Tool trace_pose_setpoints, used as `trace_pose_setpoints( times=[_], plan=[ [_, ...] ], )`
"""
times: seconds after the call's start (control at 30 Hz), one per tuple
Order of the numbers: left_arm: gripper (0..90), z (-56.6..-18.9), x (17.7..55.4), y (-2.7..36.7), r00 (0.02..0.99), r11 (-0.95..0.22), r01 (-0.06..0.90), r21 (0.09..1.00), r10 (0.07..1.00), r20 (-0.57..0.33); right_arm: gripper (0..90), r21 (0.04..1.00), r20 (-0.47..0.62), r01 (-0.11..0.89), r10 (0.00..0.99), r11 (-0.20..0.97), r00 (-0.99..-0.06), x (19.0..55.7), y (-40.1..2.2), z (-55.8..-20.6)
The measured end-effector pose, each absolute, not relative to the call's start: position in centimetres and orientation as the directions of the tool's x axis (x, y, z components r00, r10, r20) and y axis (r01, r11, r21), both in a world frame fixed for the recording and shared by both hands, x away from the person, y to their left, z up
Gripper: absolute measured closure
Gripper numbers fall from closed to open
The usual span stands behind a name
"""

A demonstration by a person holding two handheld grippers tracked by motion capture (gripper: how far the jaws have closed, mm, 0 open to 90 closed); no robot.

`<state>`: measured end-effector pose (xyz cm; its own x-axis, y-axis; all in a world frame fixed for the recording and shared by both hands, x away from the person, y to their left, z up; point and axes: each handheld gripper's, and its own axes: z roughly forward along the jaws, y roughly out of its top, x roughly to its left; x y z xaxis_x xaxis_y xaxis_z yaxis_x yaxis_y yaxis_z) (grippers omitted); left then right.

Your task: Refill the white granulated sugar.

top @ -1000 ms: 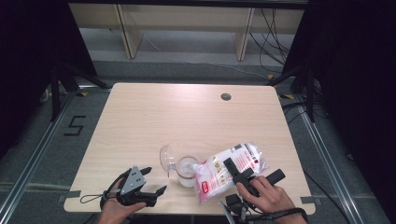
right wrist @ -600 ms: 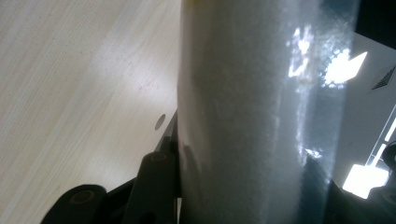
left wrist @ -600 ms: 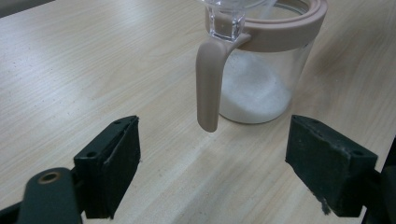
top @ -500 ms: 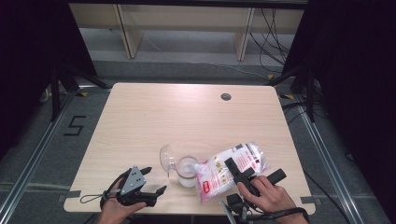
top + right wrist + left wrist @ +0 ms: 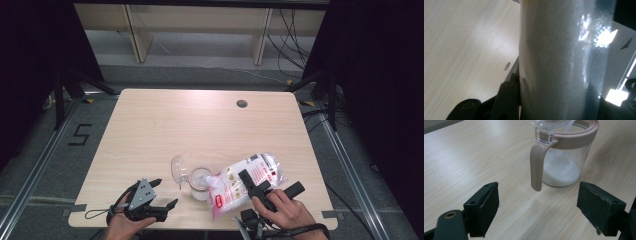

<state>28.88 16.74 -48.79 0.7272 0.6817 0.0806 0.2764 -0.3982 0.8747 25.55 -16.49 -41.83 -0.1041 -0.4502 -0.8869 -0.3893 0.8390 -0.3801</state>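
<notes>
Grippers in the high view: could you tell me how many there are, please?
2. The left gripper rests at the table's near left edge, jaws open and empty. The right gripper sits at the near right, clamped on the bag of white powder beside the jar.

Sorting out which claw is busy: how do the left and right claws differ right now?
The left claw stands open with nothing between its jaws, while the right claw is clamped on the plastic bag of white powder. The left points at the glass jar; the right tilts the bag over it. Both are hand-held near the table's front edge.
</notes>
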Motion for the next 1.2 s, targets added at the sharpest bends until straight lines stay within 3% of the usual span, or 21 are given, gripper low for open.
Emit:
trace_pose_setpoints(
  times=[0.43, 0.5, 0.7, 0.8, 1.2],
  plan=[
    [17.6, -48.67, 29.0, 16.7, 0.728, -0.412, 0.256, 0.874, 0.677, 0.106, 69.3, -0.387, -0.886, -0.38, -0.453, 0.84, -0.1, 25.61, -16.77, -41.86],
    [17.6, -48.71, 28.86, 16.63, 0.72, -0.41, 0.268, 0.872, 0.686, 0.101, 69.3, -0.438, -0.858, -0.39, -0.506, 0.81, -0.087, 25.65, -16.6, -41.53],
    [17.6, -48.7, 28.79, 16.6, 0.722, -0.402, 0.266, 0.876, 0.685, 0.095, 69.4, -0.422, -0.865, -0.397, -0.493, 0.815, -0.092, 25.56, -16.48, -41.61],
    [17.6, -48.66, 28.85, 16.64, 0.721, -0.41, 0.264, 0.873, 0.685, 0.103, 69.5, -0.371, -0.891, -0.391, -0.442, 0.842, -0.107, 25.63, -16.55, -41.95],
    [17.6, -48.66, 28.93, 16.66, 0.729, -0.421, 0.254, 0.871, 0.675, 0.114, 69.7, -0.372, -0.889, -0.376, -0.443, 0.848, -0.119, 25.6, -16.93, -41.95]
  ],
)
